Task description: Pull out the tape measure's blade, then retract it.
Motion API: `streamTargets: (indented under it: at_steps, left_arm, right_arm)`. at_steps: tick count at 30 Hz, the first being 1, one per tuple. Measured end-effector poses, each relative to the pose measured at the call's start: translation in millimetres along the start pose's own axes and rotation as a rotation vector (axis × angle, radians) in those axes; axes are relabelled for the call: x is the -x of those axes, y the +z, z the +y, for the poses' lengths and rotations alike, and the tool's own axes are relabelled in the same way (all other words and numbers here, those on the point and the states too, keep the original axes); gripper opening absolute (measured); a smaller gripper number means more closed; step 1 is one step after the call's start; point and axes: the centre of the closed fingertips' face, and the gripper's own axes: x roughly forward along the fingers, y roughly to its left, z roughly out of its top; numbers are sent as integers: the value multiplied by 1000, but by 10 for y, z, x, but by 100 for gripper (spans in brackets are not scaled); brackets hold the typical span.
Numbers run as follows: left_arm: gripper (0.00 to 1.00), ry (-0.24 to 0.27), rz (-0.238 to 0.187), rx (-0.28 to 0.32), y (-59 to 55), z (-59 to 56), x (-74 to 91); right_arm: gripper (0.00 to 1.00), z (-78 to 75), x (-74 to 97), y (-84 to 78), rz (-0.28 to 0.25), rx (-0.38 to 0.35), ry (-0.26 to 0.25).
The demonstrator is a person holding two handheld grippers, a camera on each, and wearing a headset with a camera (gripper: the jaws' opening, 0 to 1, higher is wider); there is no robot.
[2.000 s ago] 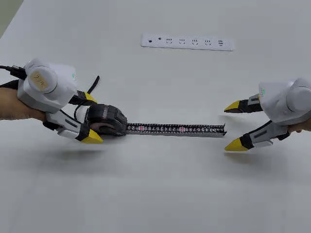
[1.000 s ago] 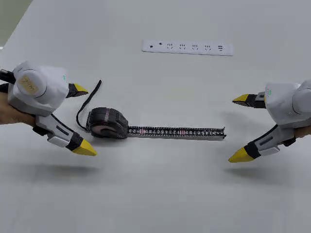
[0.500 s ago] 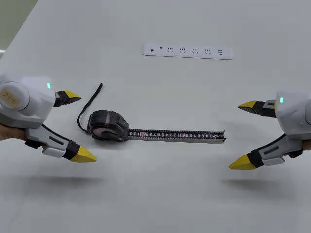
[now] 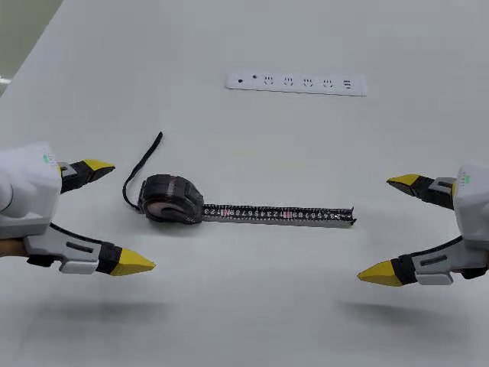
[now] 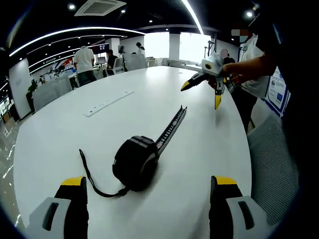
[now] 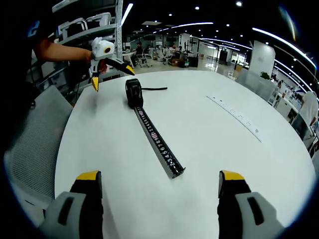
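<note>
Tape measure [image 4: 170, 199] lies on the worktop [image 4: 244, 321], blade [image 4: 279, 214] out, power strip [image 4: 296, 82] well behind. Left hand-held gripper [image 4: 124, 215] and right hand-held gripper [image 4: 380, 227] are wide open, holding nothing.

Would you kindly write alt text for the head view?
A black tape measure lies on a white table, its blade extended rightwards. An open left claw and an open right claw hover beyond either end; a power strip lies farther back.
</note>
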Motion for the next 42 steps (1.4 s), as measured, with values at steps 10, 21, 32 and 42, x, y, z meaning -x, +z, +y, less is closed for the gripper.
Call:
streamTargets:
  at_steps: [10, 21, 32, 42]
  left_arm:
    - [99, 59, -59, 46, -9, -189, 73]
    - [99, 149, -133, 88, 69, -330, 136]
    - [99, 219, -174, 146, 95, -608, 130]
    - [99, 290, -205, 198, 147, -698, 141]
  right_arm:
    - [98, 160, 91, 31, -41, -55, -75]
    - [98, 390, 133, 35, -101, -140, -154]
    - [97, 553, 134, 186, -155, -182, -226]
    - [97, 725, 80, 320, -196, -232, -264]
